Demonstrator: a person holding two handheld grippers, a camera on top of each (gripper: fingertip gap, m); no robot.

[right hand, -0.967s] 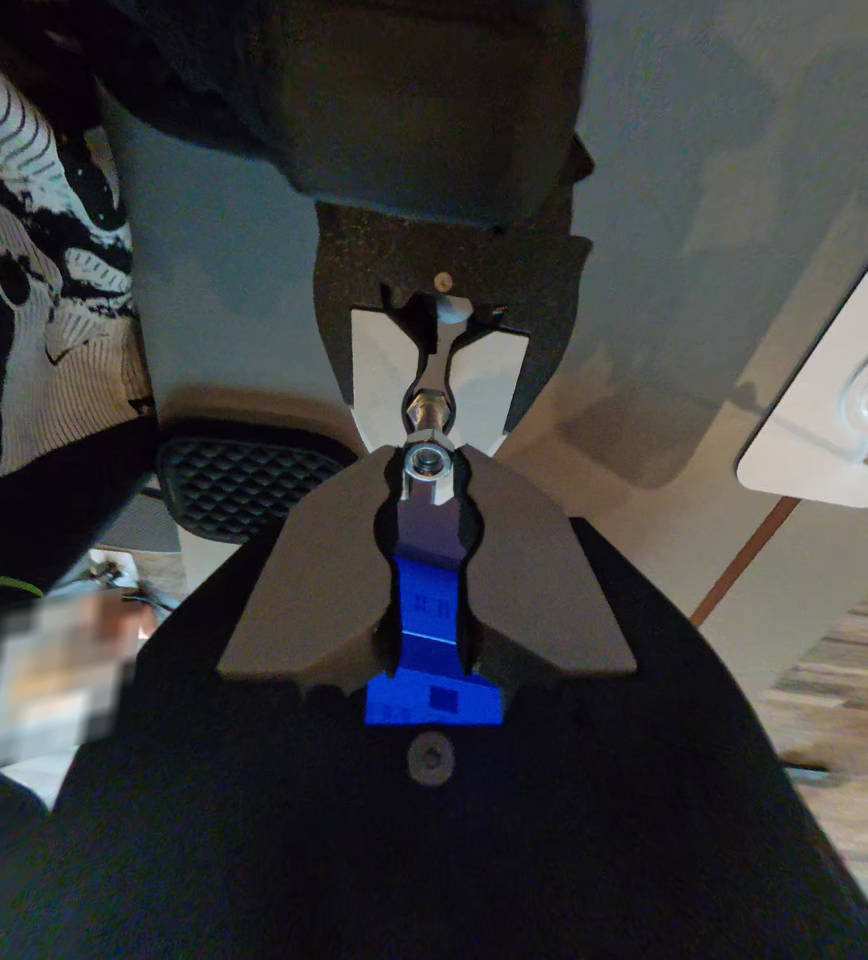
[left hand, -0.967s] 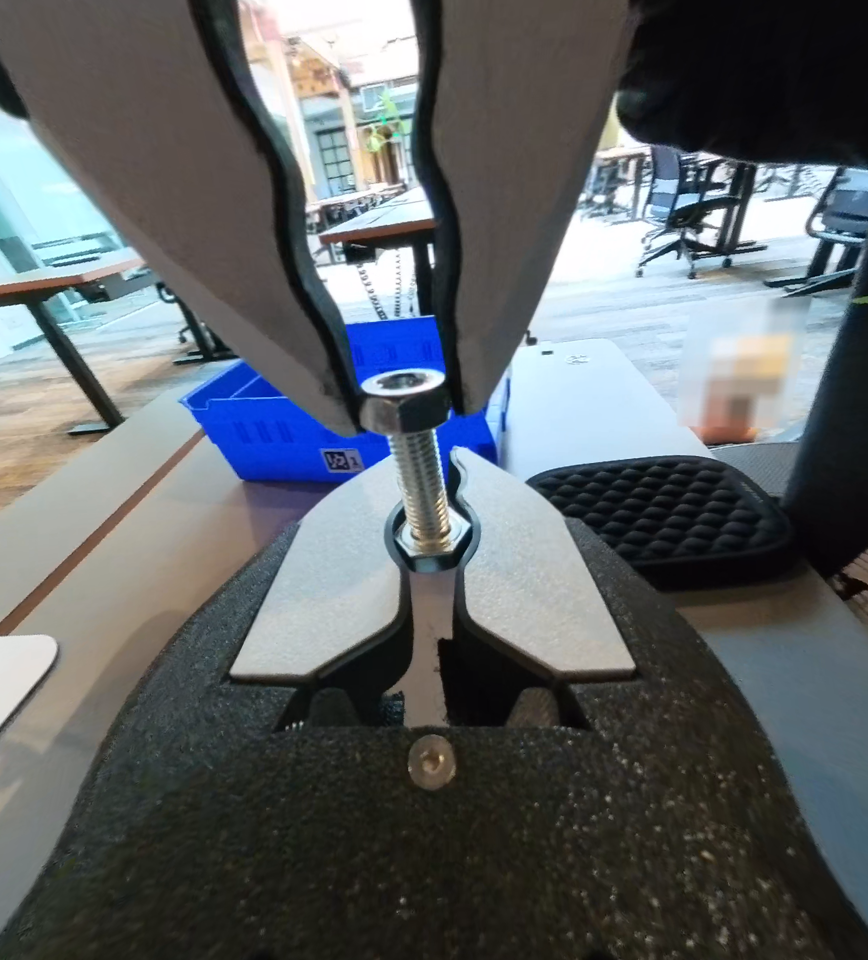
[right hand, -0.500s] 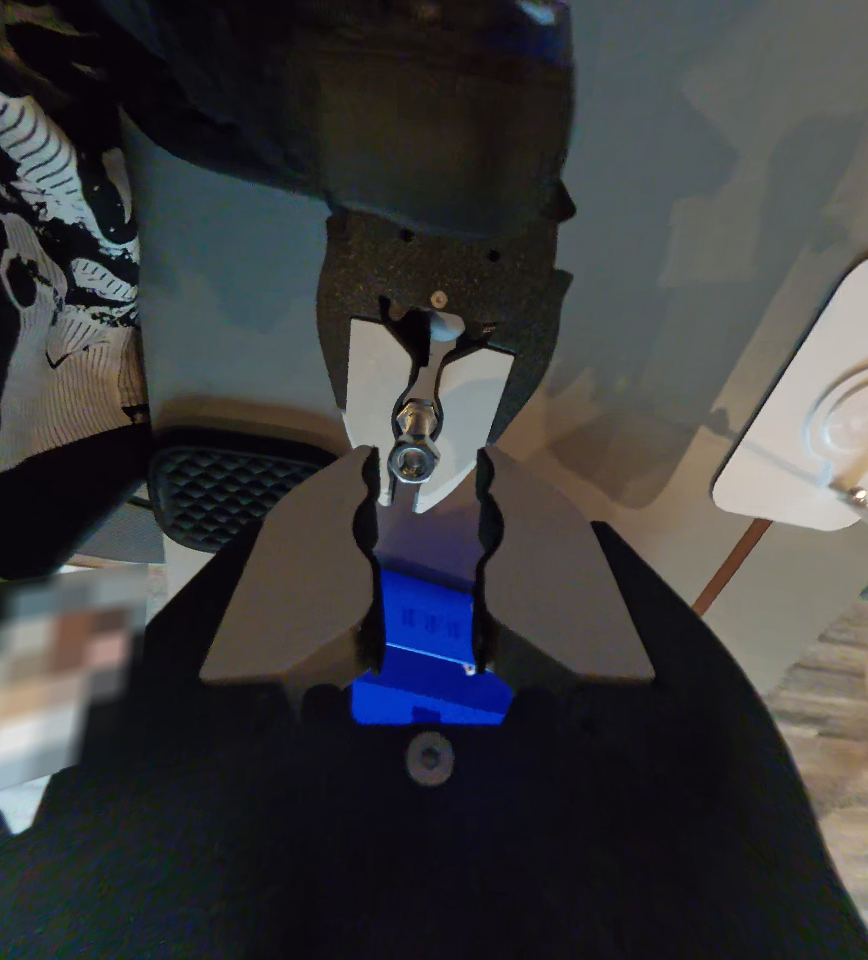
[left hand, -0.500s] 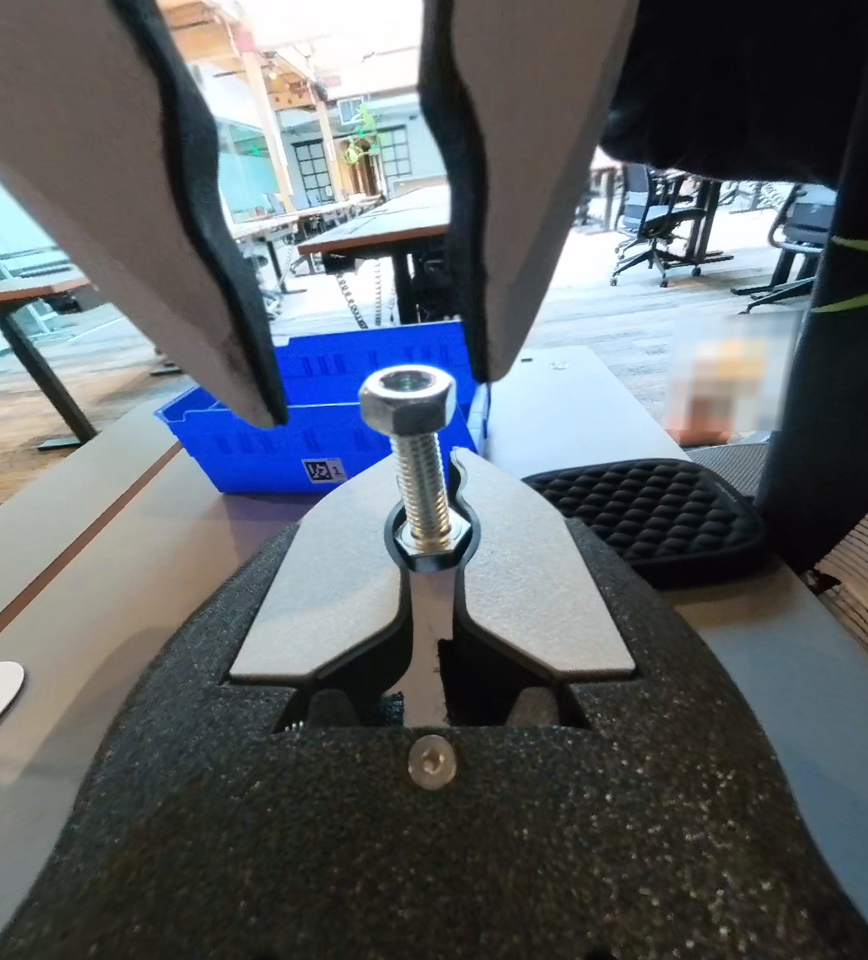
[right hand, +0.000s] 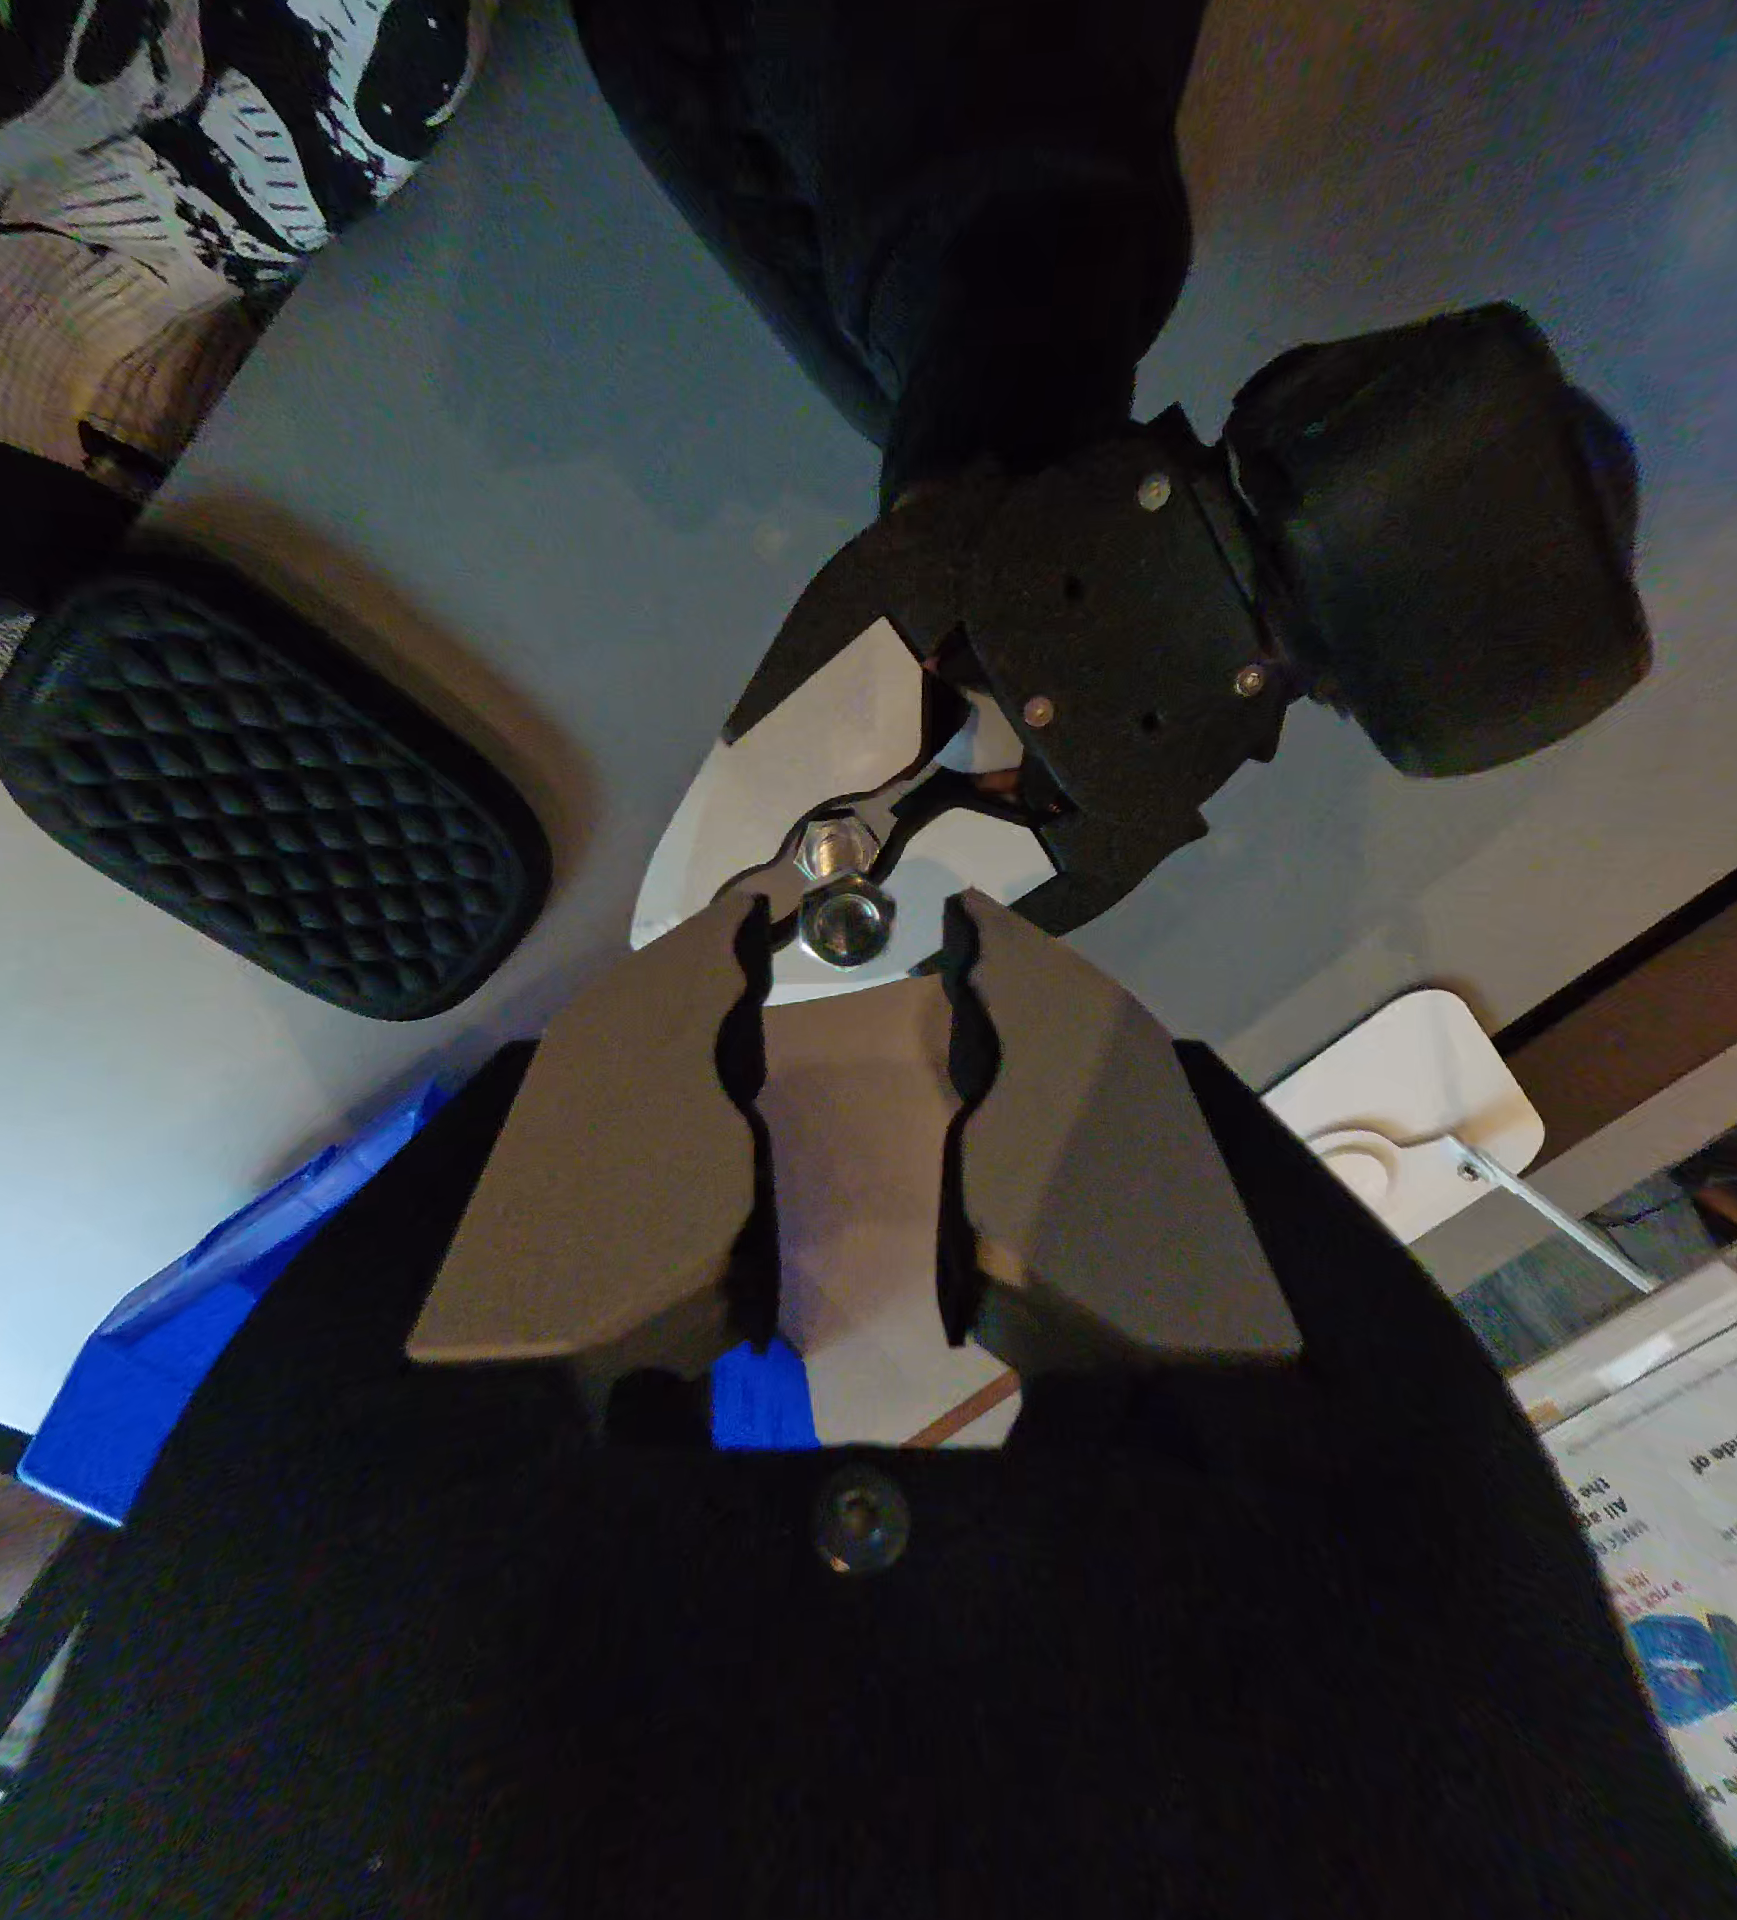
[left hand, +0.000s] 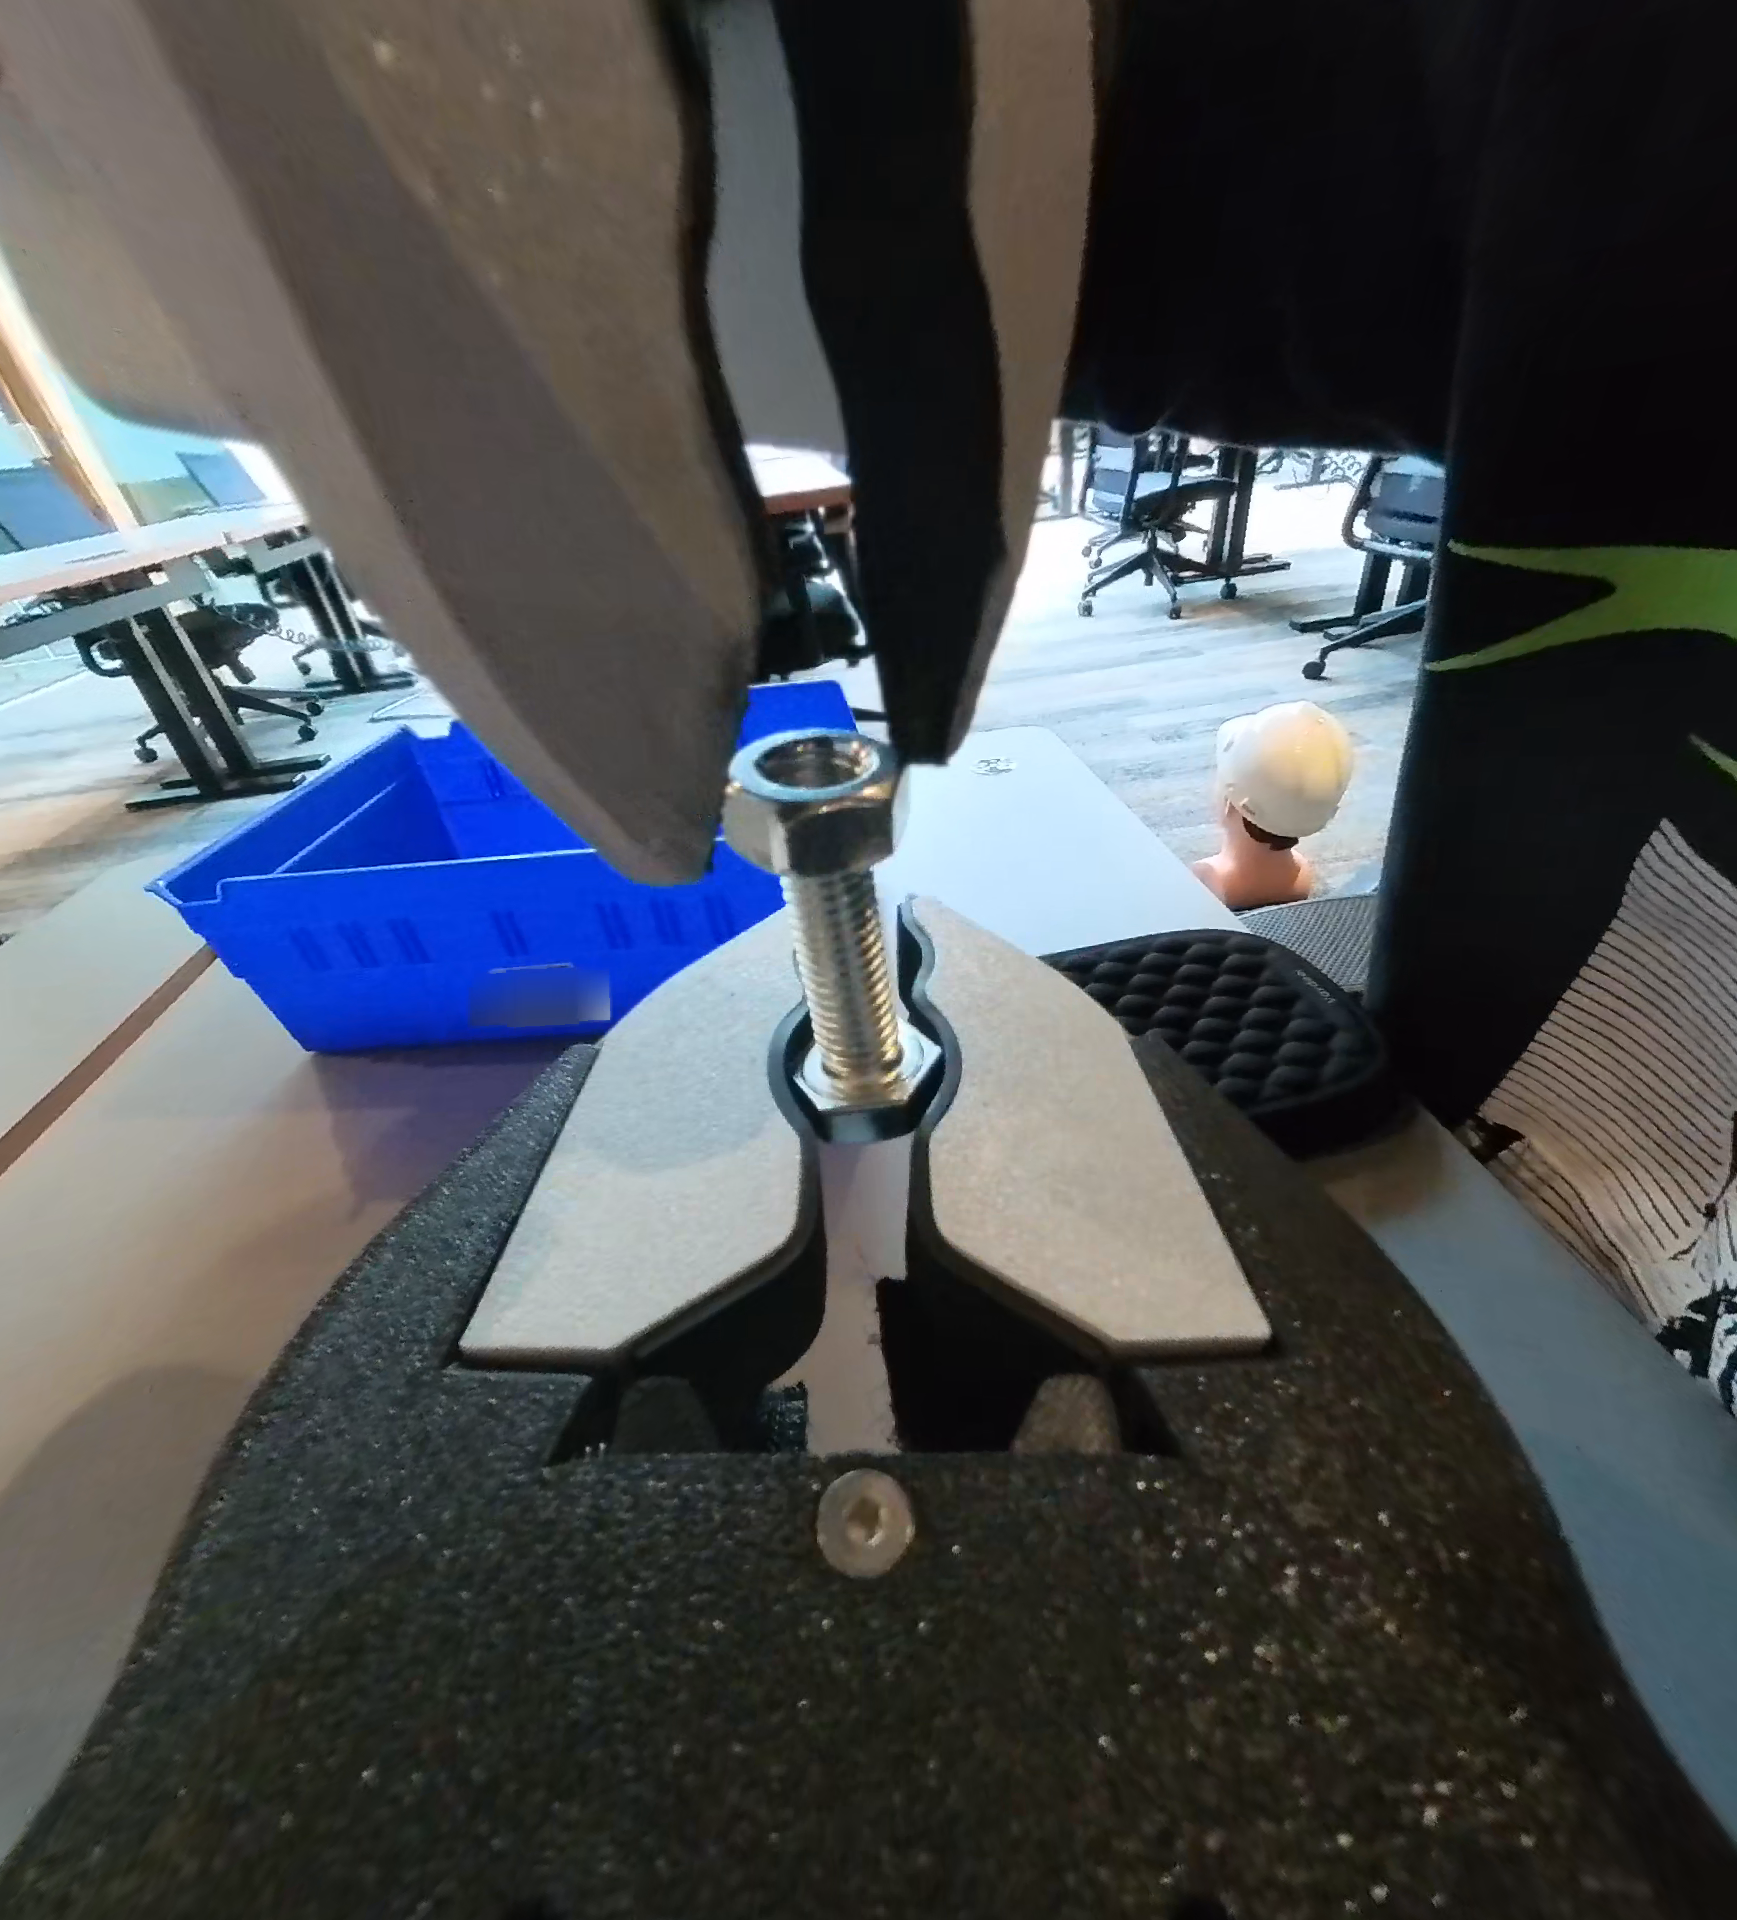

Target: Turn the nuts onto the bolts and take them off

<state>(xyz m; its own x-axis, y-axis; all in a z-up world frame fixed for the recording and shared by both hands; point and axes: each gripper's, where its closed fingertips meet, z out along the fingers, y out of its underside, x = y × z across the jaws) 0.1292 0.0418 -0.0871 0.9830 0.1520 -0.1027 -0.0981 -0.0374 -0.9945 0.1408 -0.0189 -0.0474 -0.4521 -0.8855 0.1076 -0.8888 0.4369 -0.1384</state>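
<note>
A silver bolt (left hand: 843, 966) stands upright with its hex head clamped in the notch of my left gripper (left hand: 848, 935), which is shut on it. A silver nut (left hand: 810, 805) sits at the top end of the thread. My right gripper (left hand: 802, 805) comes down from above, open, one finger on each side of the nut. In the right wrist view the nut (right hand: 843, 928) lies between the right gripper's (right hand: 859, 914) spread tips, nearer the left finger (right hand: 635, 1122). The left gripper (right hand: 822, 831) shows beyond it.
A blue bin (left hand: 428, 935) stands on the grey table (left hand: 64, 1195) behind the bolt. A black padded mat (left hand: 1228, 1008) lies to the right, also in the right wrist view (right hand: 261, 790). A white tray (right hand: 1404, 1122) and printed sheets (right hand: 1695, 1558) lie at the table's side. The person's patterned clothing (left hand: 1674, 1143) is close. The left gripper's tips are roughly 7 cm from the right gripper's.
The right gripper was shut on the nut, let go and opened, then turned about the bolt's axis. It now sits open around the nut again. The left gripper held the bolt throughout.
</note>
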